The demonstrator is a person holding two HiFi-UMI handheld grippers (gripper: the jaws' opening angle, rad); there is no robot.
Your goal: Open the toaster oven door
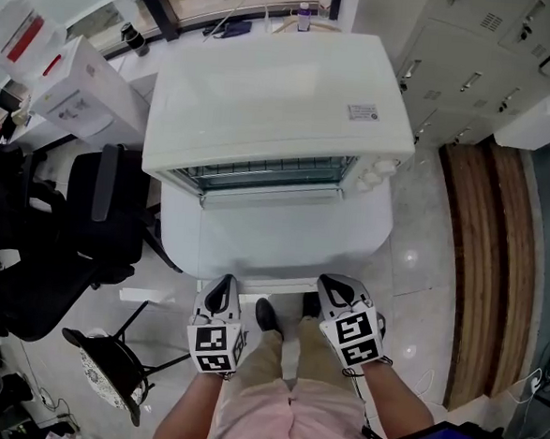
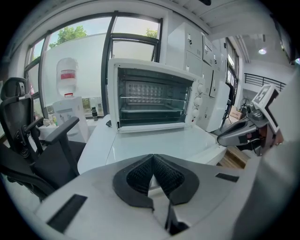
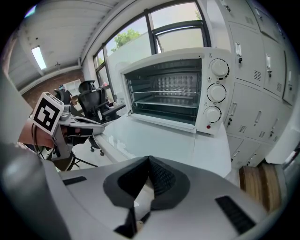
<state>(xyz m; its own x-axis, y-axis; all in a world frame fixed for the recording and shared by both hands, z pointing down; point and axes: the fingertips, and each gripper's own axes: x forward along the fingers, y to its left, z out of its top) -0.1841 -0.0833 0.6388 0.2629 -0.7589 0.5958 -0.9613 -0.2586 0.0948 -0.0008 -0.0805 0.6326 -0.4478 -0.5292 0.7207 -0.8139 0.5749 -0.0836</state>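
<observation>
A black chair [image 1: 96,220] sits on the far left. Next to it is the left gripper [image 1: 221,293], held low by the near edge of the white table [image 1: 273,247]. Its jaws are pressed together with nothing in them. The toaster oven [image 1: 274,101] stands in the middle, at the back of the table, well away from both grippers. Its door [image 1: 269,198] is down (you can see the wire racks inside). The right gripper [image 1: 334,288] is beside the left one, jaws together and empty too. Grey cupboards [image 1: 475,50] are on the right.
</observation>
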